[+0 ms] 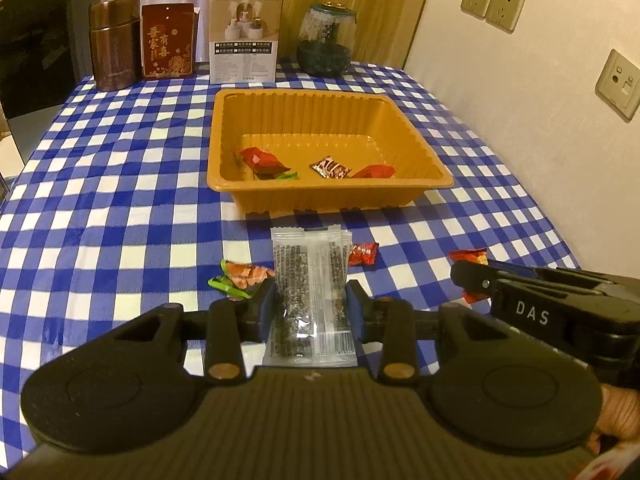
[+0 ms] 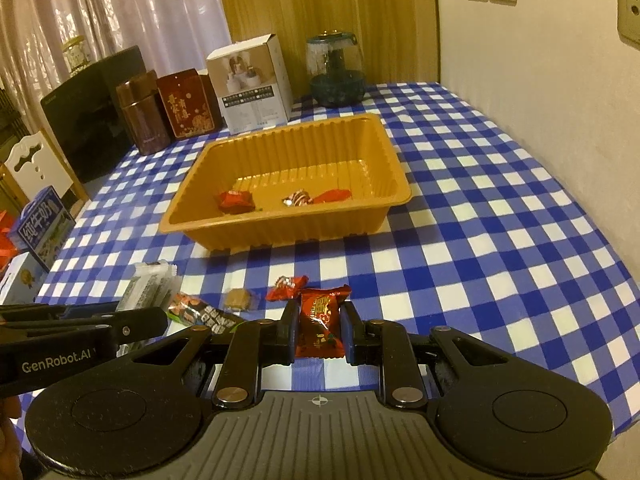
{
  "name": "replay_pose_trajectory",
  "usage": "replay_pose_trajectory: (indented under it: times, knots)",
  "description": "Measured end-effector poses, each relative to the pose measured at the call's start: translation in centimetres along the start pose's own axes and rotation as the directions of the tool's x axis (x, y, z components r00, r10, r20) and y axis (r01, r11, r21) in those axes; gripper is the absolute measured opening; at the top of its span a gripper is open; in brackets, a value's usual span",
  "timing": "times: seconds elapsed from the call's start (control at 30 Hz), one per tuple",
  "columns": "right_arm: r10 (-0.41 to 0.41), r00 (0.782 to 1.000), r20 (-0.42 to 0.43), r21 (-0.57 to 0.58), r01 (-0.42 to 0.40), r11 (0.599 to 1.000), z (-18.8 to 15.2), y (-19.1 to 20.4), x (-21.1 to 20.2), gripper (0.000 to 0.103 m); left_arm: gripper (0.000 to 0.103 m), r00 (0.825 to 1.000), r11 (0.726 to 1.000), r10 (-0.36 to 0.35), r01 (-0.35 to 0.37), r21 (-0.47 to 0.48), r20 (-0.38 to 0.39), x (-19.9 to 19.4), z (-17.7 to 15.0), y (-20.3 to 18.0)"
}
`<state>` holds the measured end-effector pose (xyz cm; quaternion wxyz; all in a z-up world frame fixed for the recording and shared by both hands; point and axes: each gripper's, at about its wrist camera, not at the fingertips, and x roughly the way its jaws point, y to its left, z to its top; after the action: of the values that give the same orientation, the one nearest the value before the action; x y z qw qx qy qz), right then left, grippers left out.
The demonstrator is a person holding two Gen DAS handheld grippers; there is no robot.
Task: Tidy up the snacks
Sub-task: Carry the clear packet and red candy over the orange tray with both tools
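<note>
With both grippers loaded, I judge I am mid-way through moving snacks. My left gripper point(image 1: 311, 312) has its fingers clamped on a clear plastic packet of dark grains point(image 1: 310, 284); my right gripper point(image 2: 320, 332) pinches a red foil-wrapped candy point(image 2: 320, 320). The ribbed orange plastic tray point(image 1: 332, 190), holding three wrapped sweets, sits just beyond. Next, I should carry both forward over its near rim and release.

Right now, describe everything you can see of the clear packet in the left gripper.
The clear packet is a flat, see-through plastic sachet with crimped ends, dense black print and dark granular contents. It stands roughly upright, long axis pointing away toward the orange tray, pinched at its sides between the left gripper's blue pads. Whether it touches the checked tablecloth is unclear.
</note>
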<state>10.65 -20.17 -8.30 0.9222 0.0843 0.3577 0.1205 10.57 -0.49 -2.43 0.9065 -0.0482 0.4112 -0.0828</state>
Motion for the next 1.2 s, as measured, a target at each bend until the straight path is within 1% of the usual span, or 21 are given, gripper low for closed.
replay_pose_trajectory:
  times: [0.17, 0.47, 0.87, 1.2]
  knots:
    - [0.005, 1.000, 0.020, -0.007, -0.005, 1.000, 1.5, -0.2, 0.2, 0.022, 0.034, 1.000, 1.000, -0.006, 0.006, 0.002, 0.014, 0.3, 1.4, 0.0]
    - [0.023, 0.999, 0.045, -0.029, -0.022, 0.999, 5.4, -0.5, 1.9, 0.022, 0.034, 0.999, 1.000, -0.019, 0.020, -0.008, 0.030, 1.9, 4.9, 0.3]
    - [0.038, 0.998, 0.044, -0.052, -0.036, 0.998, 9.6, -0.7, 5.8, 0.022, 0.034, 0.999, 1.000, -0.018, 0.019, -0.018, 0.042, 5.0, 9.7, 1.5]
    - [0.055, 0.998, 0.022, -0.044, -0.054, 0.998, 12.2, -0.8, 9.2, 0.022, 0.034, 0.999, 0.999, -0.012, 0.013, -0.030, 0.035, 7.8, 12.3, 2.7]
